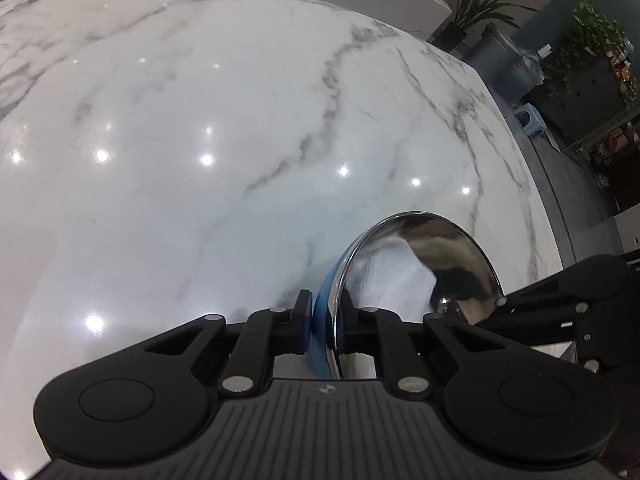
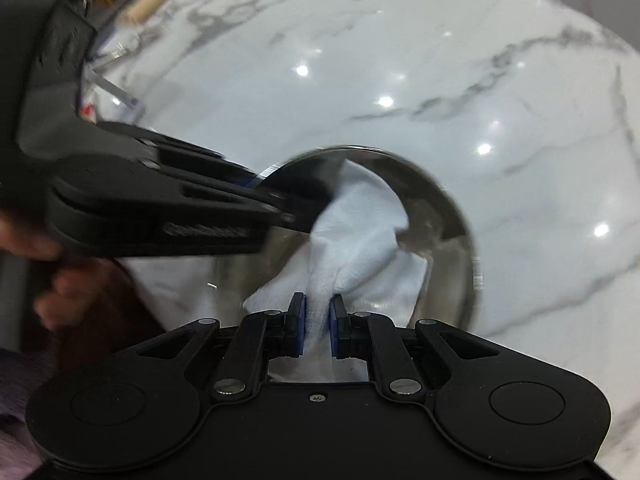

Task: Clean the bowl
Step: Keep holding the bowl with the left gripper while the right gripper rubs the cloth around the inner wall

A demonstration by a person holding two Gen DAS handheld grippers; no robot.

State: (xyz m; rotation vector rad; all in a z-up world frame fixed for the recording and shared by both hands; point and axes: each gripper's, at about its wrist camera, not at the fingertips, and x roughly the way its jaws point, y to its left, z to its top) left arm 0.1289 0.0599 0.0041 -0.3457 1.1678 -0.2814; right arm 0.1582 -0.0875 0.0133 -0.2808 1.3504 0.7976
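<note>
A shiny steel bowl [image 1: 448,264] is held tilted over the white marble table [image 1: 200,120]. My left gripper [image 1: 326,320] is shut on the bowl's rim, one finger outside, one inside. My right gripper [image 2: 318,322] is shut on a white cloth [image 2: 360,236], which is pressed inside the bowl [image 2: 448,208]. In the right wrist view my left gripper [image 2: 296,204] comes in from the left and grips the bowl's left rim. In the left wrist view the cloth [image 1: 392,276] shows inside the bowl, and the right gripper's body [image 1: 560,308] enters from the right.
The table edge [image 1: 520,152] runs down the right side of the left wrist view. Beyond it are potted plants [image 1: 592,40], a blue bin [image 1: 508,64] and a small stool [image 1: 530,118]. A hand [image 2: 60,296] shows at the left of the right wrist view.
</note>
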